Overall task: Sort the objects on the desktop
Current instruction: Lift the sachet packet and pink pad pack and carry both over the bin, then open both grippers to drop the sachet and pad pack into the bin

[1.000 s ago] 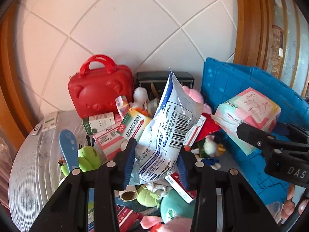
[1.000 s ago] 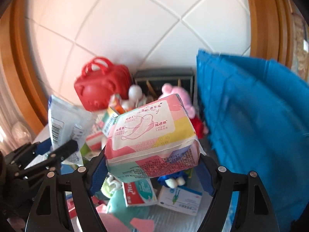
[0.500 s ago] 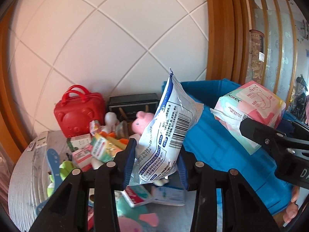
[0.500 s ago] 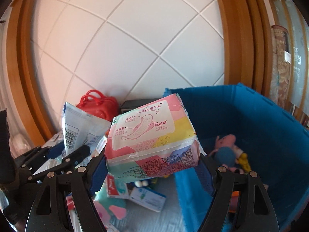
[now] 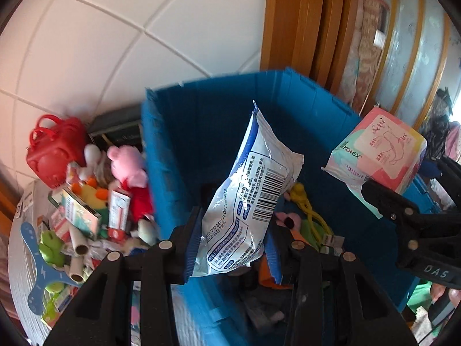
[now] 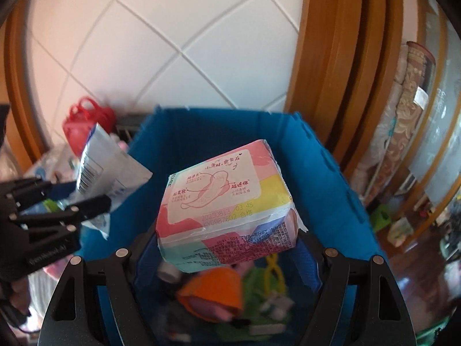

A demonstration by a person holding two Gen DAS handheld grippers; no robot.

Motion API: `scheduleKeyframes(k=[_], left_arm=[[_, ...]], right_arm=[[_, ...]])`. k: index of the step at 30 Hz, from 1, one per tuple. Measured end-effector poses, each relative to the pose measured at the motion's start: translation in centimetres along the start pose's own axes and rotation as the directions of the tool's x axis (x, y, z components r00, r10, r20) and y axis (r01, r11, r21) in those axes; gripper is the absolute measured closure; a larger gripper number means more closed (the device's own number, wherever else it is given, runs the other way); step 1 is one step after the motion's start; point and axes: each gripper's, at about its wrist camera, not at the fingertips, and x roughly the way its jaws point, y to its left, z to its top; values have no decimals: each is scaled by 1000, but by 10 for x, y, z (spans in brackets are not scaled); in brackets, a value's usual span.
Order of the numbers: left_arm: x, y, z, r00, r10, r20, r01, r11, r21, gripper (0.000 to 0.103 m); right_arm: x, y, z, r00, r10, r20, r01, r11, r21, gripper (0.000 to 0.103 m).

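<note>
Right gripper [image 6: 227, 248] clamps pad pack [image 6: 227, 210] above blue bin [image 6: 325, 173].

Blue bin [image 5: 201, 121]; white-blue pouch [image 5: 247, 201]; pink-yellow pack [image 6: 227, 201].

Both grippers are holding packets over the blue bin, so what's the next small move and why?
Probably open the right gripper and let the pink-and-yellow sanitary pad pack drop. It hangs above the open blue plastic bin, over the toys already inside. The left gripper, shut on the white-and-blue foil pouch, also sits over the bin and could release next.
</note>
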Motion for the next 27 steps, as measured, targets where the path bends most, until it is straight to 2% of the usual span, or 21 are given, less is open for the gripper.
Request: scheduleKeyframes(k=[3,5,7,9,12,18,23,25,27], left_arm=[[34,-24,6,992,10,-125,-10,1000,2,64],[53,-38,5,981,21,-191,-18,1000,17,64],[68,-50,2,971,49,-235,-39,998,46,64],[79,-60,-1,962,64,-264,-49,997,65,64],[92,-65,-5,948,51,-313,-39,998,45,64],[108,-69,-12,929,54,-366,-47,999,28,64],[115,-77,-8,915,80,-396,-76,997,26,62],[115,-78,-8,913,88,-399,-84,996,28,57],[114,-80,-6,913,102,-396,-95,995,37,44]], right_arm=[[29,-27,-9,994,-16,-112,11,999,-48,23],[53,-38,-16,980,-21,-200,6,997,-74,23],[75,-46,-26,961,-21,-277,-7,995,-100,23],[87,-51,-34,948,-24,-317,-14,993,-118,23],[103,-58,-47,923,-19,-385,-35,991,-132,23],[125,-65,-57,889,-22,-458,-58,985,-161,23],[128,-64,-59,881,-43,-471,-56,979,-196,23],[129,-66,-55,881,-45,-471,-58,978,-202,23],[129,-66,-54,884,-52,-464,-50,977,-206,23]])
